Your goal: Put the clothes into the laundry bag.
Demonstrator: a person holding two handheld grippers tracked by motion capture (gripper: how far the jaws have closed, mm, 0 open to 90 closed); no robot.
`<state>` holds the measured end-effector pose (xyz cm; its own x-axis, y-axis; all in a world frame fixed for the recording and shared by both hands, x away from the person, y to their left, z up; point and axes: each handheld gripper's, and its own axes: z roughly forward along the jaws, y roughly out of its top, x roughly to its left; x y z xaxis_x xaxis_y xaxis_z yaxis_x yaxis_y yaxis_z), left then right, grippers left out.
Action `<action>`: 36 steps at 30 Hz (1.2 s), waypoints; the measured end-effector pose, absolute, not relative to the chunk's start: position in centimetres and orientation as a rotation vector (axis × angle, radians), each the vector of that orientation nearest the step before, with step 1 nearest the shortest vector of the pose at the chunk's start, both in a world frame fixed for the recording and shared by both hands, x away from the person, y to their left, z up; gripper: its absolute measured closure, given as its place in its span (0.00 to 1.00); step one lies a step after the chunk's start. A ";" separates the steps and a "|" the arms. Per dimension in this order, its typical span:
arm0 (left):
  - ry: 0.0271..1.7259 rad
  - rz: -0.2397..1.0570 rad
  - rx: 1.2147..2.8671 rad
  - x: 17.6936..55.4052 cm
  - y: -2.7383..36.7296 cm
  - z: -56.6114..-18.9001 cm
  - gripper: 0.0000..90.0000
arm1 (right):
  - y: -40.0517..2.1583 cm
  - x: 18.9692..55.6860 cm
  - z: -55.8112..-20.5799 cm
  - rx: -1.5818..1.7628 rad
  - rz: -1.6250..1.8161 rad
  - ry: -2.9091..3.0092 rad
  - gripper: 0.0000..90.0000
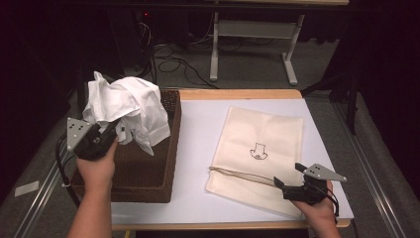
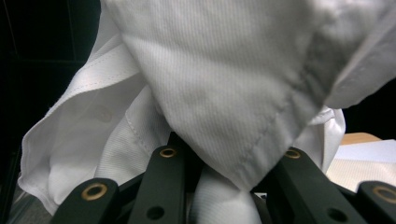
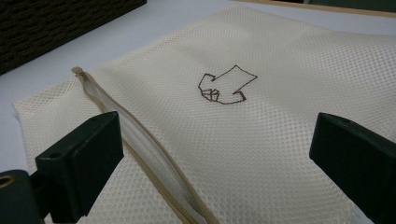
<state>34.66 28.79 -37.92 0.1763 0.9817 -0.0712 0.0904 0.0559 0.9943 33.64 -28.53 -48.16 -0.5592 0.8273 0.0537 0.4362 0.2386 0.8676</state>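
Note:
A crumpled white shirt (image 1: 130,108) hangs above the dark woven basket (image 1: 148,171) at the table's left, and my left gripper (image 1: 115,133) is shut on a fold of it. In the left gripper view the white cloth (image 2: 224,84) bunches between the black jaws and drapes over them. A cream mesh laundry bag (image 1: 257,153) with a small shirt drawing lies flat on the white sheet at the right. Its zip (image 3: 140,149) runs along the near edge. My right gripper (image 1: 287,179) hovers open just over the bag's near right corner, jaws wide with nothing between them.
The white sheet (image 1: 198,129) covers the wooden table between basket and bag. Beyond the table's far edge are a desk frame (image 1: 247,34) and cables (image 1: 173,62) on the floor. Metal rails run along both sides of the table.

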 end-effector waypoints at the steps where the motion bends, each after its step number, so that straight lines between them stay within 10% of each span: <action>1: 1.161 0.986 1.300 34.6 28.7 -37.7 0.82 | -28.5 33.6 -48.2 1.156 1.260 2.100 0.04; 36: 0.880 0.819 1.340 34.3 16.0 -33.9 0.81 | -28.8 33.6 -48.1 1.140 1.290 2.105 0.12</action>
